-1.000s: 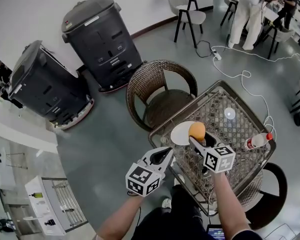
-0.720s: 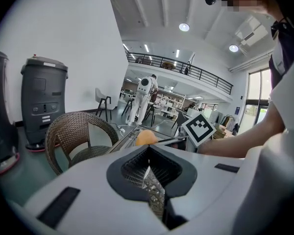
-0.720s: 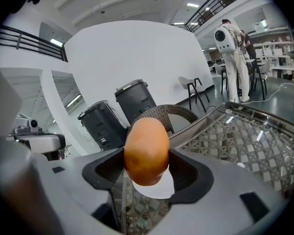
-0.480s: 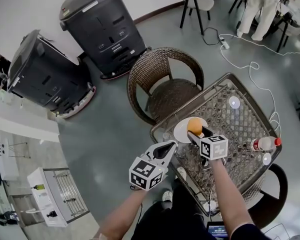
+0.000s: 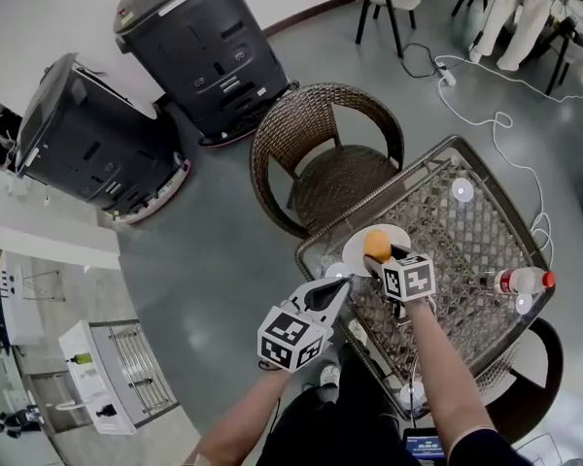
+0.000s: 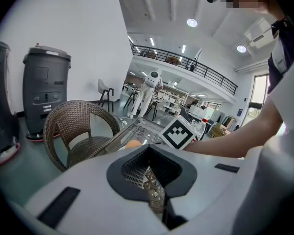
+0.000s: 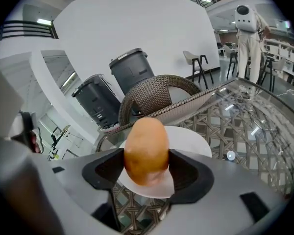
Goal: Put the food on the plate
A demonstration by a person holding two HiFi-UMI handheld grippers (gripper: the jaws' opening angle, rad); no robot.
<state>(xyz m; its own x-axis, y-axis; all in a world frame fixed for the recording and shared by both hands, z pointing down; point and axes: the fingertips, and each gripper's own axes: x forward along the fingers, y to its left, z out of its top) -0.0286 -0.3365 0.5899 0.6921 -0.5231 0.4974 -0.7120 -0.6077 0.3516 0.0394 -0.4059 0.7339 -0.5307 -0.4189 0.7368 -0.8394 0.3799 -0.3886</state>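
Right gripper (image 7: 147, 161) clamps the orange-brown food (image 7: 146, 143) between its jaws, right over the white plate (image 7: 193, 140) at the near-left corner of the glass-topped wicker table (image 5: 471, 231). Left gripper (image 6: 155, 187), jaws pressed together on nothing, hovers just left of that corner. Wicker chair (image 5: 323, 153) beyond; bottle (image 5: 521, 281) at the table's right edge.
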